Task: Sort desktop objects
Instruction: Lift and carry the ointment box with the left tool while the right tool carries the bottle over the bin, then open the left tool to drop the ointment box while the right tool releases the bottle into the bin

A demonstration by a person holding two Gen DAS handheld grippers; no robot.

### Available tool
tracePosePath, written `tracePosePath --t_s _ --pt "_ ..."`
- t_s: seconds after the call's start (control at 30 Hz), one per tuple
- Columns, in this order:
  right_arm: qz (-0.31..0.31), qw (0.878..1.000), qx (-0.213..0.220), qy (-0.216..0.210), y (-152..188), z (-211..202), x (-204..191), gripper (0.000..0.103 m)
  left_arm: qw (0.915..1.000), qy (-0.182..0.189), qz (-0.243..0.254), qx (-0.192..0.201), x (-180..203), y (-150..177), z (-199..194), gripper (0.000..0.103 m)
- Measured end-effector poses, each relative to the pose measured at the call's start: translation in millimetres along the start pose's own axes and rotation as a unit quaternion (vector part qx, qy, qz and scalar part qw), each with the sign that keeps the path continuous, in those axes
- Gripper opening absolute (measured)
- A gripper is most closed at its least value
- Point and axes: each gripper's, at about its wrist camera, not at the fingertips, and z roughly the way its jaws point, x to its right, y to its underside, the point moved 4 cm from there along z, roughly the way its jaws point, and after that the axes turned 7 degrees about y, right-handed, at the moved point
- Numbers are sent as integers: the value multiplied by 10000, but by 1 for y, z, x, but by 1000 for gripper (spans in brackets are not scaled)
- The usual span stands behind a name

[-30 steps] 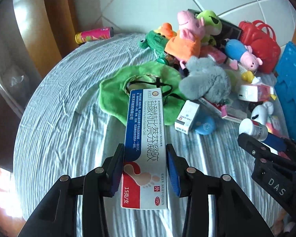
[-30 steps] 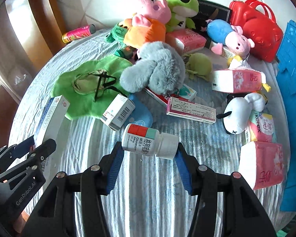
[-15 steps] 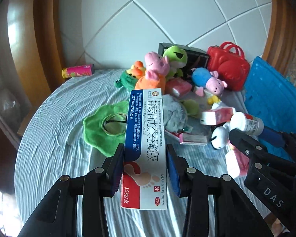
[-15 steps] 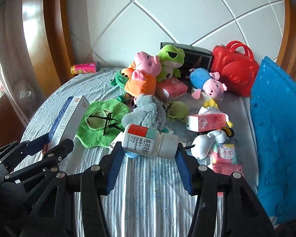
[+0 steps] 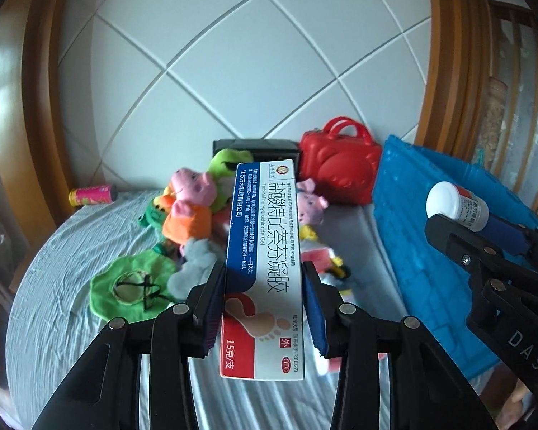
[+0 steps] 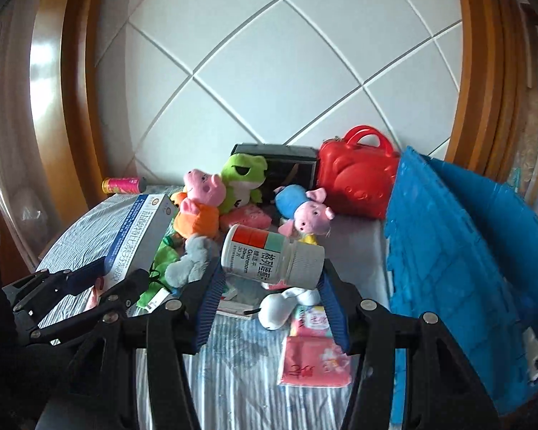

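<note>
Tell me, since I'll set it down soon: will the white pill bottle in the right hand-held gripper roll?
Probably: the pill bottle is round and held sideways in the right hand-held gripper. Its smooth plastic may slip. The wrinkled tablecloth might slow it.

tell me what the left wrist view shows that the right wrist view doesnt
Only the left wrist view: the gel box's printed front with the footprint, and the bottle's white cap end-on.
Only the right wrist view: the bottle's label, the pink tissue packs and the white plush.
Both: left gripper shut on the box, right gripper shut on the bottle, the red bag and blue crate.
</note>
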Motion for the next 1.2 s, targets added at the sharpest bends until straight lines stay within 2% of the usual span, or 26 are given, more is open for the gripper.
tracePosePath --t_s 0.23,0.4,0.53,0.67,0.83,1.03,1.2 --pt "348 9954 715 529 -5 -57 148 52 9955 413 348 783 143 -40 -27 40" --pt "639 9884 812 1113 5 -89 255 52 9905 827 601 918 240 -56 -37 40" --pt "924 9820 701 1493 20 -103 327 52 9867 1069 907 818 311 -59 -33 40" --pt "1128 9770 515 1736 37 -102 379 52 9845 1140 1186 613 369 -55 -17 39" --pt "1184 9736 114 1950 58 -89 424 52 9815 1252 1447 -24 414 -31 13 39" --pt "918 9743 -582 1971 80 -63 449 52 9753 1229 1559 -963 439 2 51 39" --pt "637 9748 -969 1907 92 -45 451 52 9703 1081 1624 -1430 445 18 69 40"
